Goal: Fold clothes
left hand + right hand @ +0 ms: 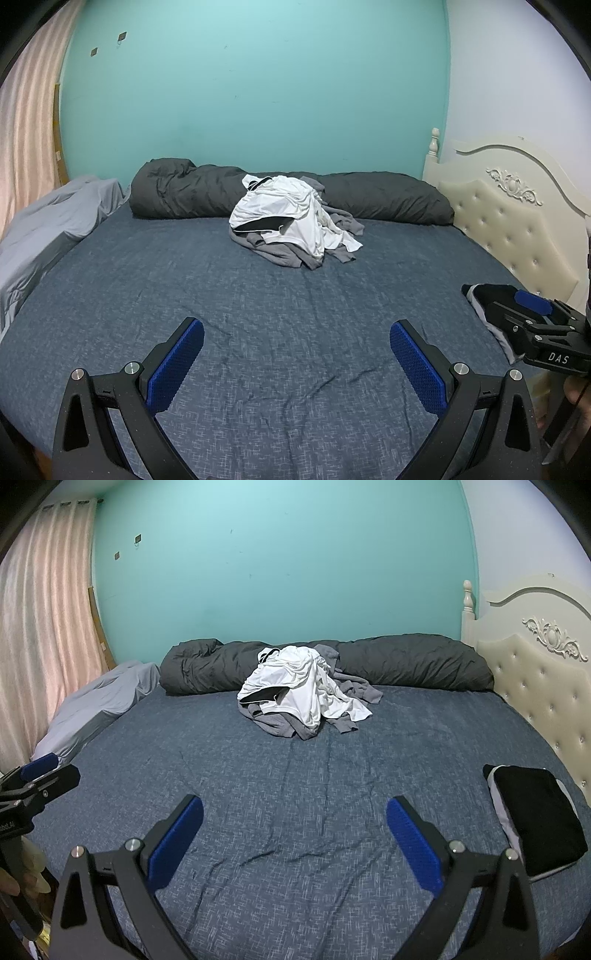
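Hovering over the bed point(258, 332), both grippers point(296, 338) point(294, 816) spread; clothes heap point(291, 218) apparently untouched.

- Two grippers: left gripper point(296, 332), right gripper point(294, 809)
- One heap of unfolded clothes point(306, 692) (white and grey pieces, number unclear)
- One folded stack point(535, 816)
- One rolled dark duvet point(413, 662)
- One headboard point(546, 686)
- One curtain point(40, 627)

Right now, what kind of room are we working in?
Most likely a home bedroom: a blue-sheeted bed, a cream tufted headboard and a rolled dark grey duvet along the turquoise wall. Both grippers, left and right, are open.
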